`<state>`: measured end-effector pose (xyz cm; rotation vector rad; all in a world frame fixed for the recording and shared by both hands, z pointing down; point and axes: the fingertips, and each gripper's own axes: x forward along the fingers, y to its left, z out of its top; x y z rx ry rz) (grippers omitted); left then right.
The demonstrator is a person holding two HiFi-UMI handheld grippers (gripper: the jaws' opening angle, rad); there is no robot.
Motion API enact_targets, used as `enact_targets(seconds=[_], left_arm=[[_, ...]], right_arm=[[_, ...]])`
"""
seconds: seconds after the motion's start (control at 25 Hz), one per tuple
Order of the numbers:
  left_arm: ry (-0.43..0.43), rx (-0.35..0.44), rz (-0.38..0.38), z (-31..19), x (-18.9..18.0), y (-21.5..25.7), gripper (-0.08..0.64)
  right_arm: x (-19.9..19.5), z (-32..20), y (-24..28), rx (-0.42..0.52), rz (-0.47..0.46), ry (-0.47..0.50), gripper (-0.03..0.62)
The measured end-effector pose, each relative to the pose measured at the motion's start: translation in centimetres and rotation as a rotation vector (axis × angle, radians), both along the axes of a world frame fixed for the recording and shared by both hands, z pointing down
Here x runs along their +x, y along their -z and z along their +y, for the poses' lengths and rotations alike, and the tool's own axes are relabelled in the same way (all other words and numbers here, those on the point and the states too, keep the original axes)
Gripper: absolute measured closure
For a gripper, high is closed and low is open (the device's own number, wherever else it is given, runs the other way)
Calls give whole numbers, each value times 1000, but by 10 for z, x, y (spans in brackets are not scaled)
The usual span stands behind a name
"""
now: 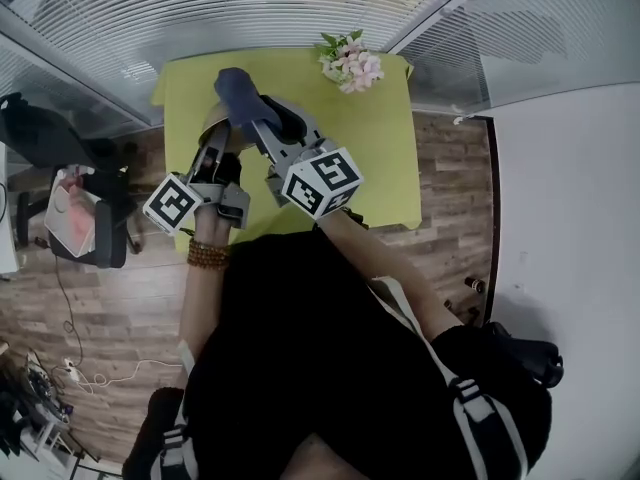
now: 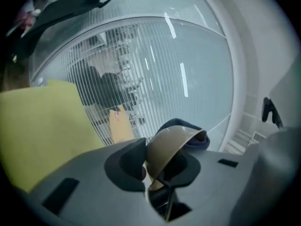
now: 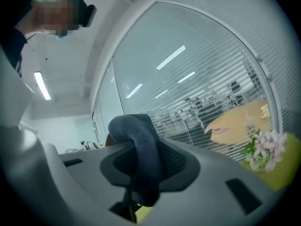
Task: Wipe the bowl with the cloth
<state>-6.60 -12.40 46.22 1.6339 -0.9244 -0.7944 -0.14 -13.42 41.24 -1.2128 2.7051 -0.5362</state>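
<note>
Head view: lime-green tabletop (image 1: 385, 143), pink flower bunch (image 1: 350, 64), wood-plank floor (image 1: 450, 188), slatted glass walls (image 1: 150, 18); left gripper (image 2: 157, 166) grips tan bowl (image 2: 171, 142), right gripper (image 3: 146, 169) grips dark-blue cloth (image 3: 141, 142).

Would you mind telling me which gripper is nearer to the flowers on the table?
Right. The right gripper, holding the cloth, is left of the flowers with a gap; the left gripper, holding the bowl, is farther left still.

Yellow-green table (image 1: 385, 158) on wood floor (image 1: 450, 198), small bunch of flowers (image 1: 350, 65) at its far edge
</note>
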Motion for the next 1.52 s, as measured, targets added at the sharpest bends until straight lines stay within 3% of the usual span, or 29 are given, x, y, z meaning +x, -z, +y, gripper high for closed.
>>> enact_targets(seconds=[0.08,0.2,0.32,0.4,0.48,0.56,0.72,0.88,1.0,1.08,1.28,1.52], left_arm=[[59,-26,100,0,-4,-2,486],[166,-88,150,6,-15,-14,486],[231,-73,75,8,-36,-21,482],[226,-48,-5,4,-49,-22,498],[231,-36,-63,-1,-63,-23,511],[242,-12,-171,-5,-77,-24,511],[173,29,-485,-6,-77,-24,511],[77,64,-695,-16,-48,-17,510],[64,152,-946,-22,-29,-5,509],[43,201,-1056,-23,-17,0,509],[-8,181,-1055,-16,-7,-10,509],[-17,148,-1074,-10,-12,-21,509]], right_arm=[[-4,-3,-11,-105,-49,-15,503],[-12,0,-39,-323,-111,-26,517],[-32,21,-65,-598,-211,124,532],[-42,39,-64,-696,-298,273,545],[-34,50,-53,-637,-294,369,549],[-10,46,-43,-516,-243,378,548],[51,15,-21,-270,-174,217,546],[76,4,1,-36,-72,56,546],[73,7,2,81,113,-78,543],[67,6,-7,81,226,-121,546],[59,11,-27,8,281,-138,552],[57,11,-34,-25,273,-131,552]])
